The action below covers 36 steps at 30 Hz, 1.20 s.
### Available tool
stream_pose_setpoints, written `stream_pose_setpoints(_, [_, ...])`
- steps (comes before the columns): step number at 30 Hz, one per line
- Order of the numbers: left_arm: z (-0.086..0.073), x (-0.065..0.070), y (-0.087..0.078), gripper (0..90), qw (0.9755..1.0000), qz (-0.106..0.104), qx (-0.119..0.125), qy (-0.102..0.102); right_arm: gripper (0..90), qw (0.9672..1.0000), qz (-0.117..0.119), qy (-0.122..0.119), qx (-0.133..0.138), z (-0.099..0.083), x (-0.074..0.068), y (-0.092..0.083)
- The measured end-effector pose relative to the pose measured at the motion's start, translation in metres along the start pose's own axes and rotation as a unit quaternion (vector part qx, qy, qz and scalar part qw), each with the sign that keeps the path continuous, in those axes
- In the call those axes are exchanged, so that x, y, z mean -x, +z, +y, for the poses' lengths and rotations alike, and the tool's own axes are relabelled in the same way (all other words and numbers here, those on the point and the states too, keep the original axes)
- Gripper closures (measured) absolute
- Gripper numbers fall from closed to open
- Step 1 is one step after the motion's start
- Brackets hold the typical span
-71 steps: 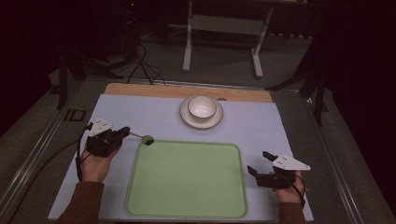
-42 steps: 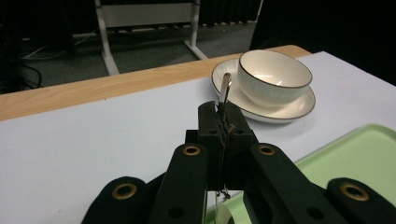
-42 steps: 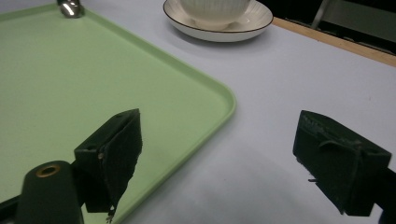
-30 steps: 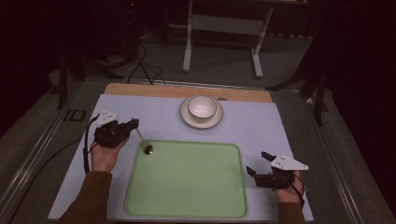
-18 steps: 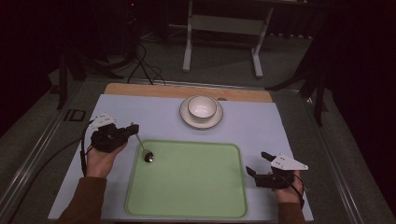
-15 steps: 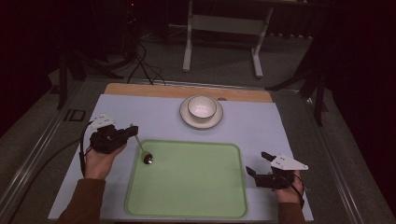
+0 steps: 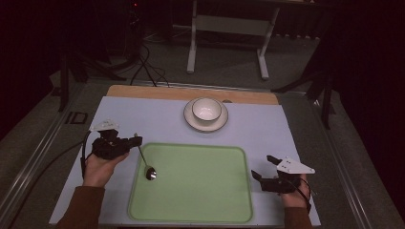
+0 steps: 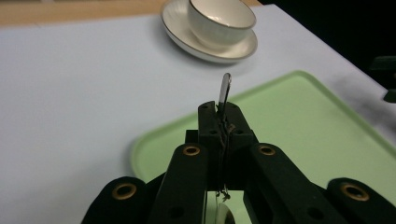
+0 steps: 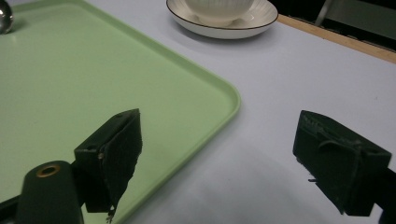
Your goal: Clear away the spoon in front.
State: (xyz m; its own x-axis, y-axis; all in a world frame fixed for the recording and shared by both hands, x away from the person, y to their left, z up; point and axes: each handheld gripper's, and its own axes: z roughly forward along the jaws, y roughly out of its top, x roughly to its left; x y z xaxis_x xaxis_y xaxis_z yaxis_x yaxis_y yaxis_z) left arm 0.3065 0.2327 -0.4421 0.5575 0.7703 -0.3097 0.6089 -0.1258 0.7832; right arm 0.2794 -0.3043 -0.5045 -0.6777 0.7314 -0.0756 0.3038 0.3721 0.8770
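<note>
Steel spoon is clamped by its handle in the left tongs, jaws shut tight on it; its bowl rests at the near-left of the green tray, while the left gripper view hides that bowl behind the jaws. Right tongs gape wide and empty just right of the tray. Far off on the pale worktop, a white cup sits on its saucer. Earlier the spoon hung outside the tray's left rim; now it reaches inside.
</note>
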Motion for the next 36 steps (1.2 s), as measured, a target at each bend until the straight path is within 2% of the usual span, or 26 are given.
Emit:
stream_pose_setpoints(3, [-0.001, -0.001, 0.004, 88.6, 1.0000, -0.003, -0.009, 0.001, 15.2, 1.0000, -0.001, 0.001, 0.000, 0.000, 0.000, 0.000])
stream_pose_setpoints(7, [-0.004, 0.001, 0.012, 86.8, 0.9996, 0.010, -0.017, 0.019, 15.2, 1.0000, -0.001, 0.000, -0.001, 0.000, 0.000, 0.000])
stream_pose_setpoints(14, [-0.012, -0.001, 0.022, 84.4, 0.9995, 0.021, -0.010, 0.023, 15.2, 1.0000, -0.001, 0.000, -0.002, 0.000, 0.000, 0.000])
stream_pose_setpoints(21, [-0.020, 0.001, 0.027, 83.7, 0.9992, 0.030, 0.009, 0.024, 15.2, 1.0000, -0.003, 0.001, -0.003, 0.000, 0.000, 0.000])
stream_pose_setpoints(36, [-0.035, 0.003, 0.034, 82.2, 0.9991, 0.028, 0.014, 0.029, 15.2, 1.0000, -0.004, 0.000, -0.002, -0.001, 0.000, -0.001])
